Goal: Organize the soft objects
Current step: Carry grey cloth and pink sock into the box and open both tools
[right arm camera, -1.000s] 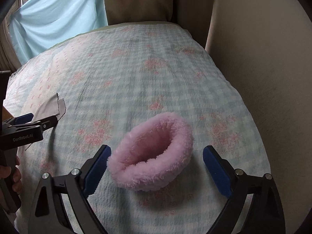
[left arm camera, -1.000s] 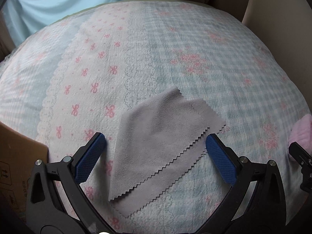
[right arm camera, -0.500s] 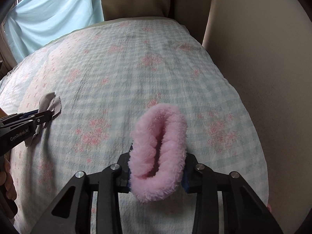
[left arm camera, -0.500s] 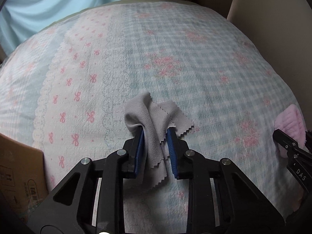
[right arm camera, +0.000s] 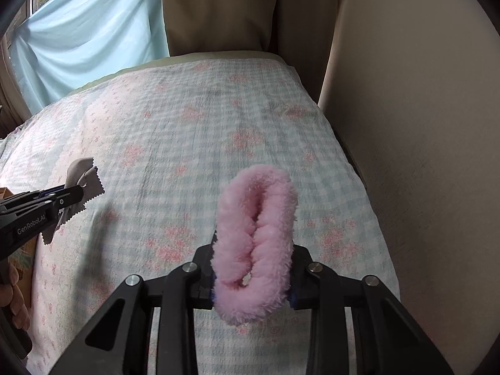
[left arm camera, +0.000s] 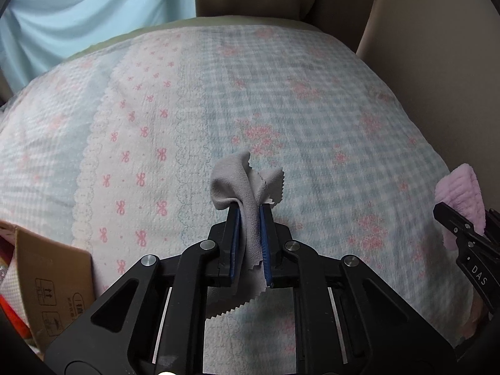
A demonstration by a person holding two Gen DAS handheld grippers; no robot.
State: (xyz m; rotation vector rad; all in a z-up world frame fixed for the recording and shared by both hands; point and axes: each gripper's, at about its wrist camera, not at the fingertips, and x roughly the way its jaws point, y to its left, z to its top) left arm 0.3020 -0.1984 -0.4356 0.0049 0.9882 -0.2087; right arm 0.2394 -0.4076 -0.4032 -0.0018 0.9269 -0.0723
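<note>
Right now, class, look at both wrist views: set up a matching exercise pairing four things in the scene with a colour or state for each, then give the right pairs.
Things:
1. cloth
2. fluffy ring
3. box
4. curtain

Descriptions:
A. light blue, hanging behind the bed
B. grey, zigzag edge, pinched in the left gripper
C. brown cardboard, at the bed's left edge
D. pink, squeezed flat in the right gripper, whose jaws are closing

Pairs: 1-B, 2-D, 3-C, 4-A
</note>
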